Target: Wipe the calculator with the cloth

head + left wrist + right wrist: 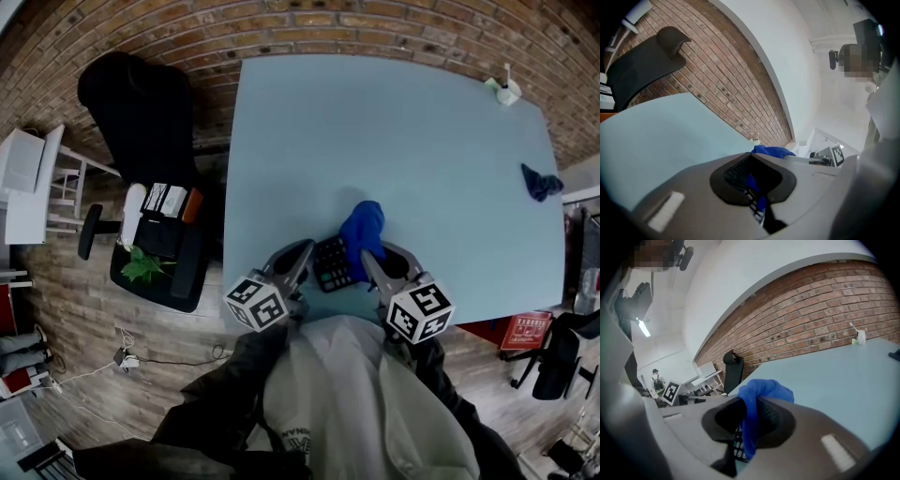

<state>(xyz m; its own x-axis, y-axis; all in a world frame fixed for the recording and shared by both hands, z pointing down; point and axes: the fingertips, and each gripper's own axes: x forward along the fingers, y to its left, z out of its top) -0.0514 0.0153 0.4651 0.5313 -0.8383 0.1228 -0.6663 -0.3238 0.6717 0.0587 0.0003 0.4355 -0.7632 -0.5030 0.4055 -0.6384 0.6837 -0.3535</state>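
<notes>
Pinching calculator (pixel 332 265) in my left hand-held gripper (pixel 302 258) | right hand-held gripper (pixel 368 264) clamps cloth (pixel 363 228) | I'd sweep lightly toward the left one.

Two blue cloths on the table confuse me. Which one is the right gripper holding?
The brighter blue cloth beside the calculator, not the darker cloth lying alone at far right.

**Tally at the table**

There is one light blue table (pixel 403 141) and one calculator (pixel 330 264). There are two blue cloths: one cloth (pixel 363 228) beside the calculator and a second cloth (pixel 541 181) near the table's right edge. One small white object (pixel 507 91) stands at the far corner. There are two grippers, the left gripper (pixel 302 255) and the right gripper (pixel 371 262). There are two black office chairs (pixel 141 108) (pixel 558 361).
</notes>
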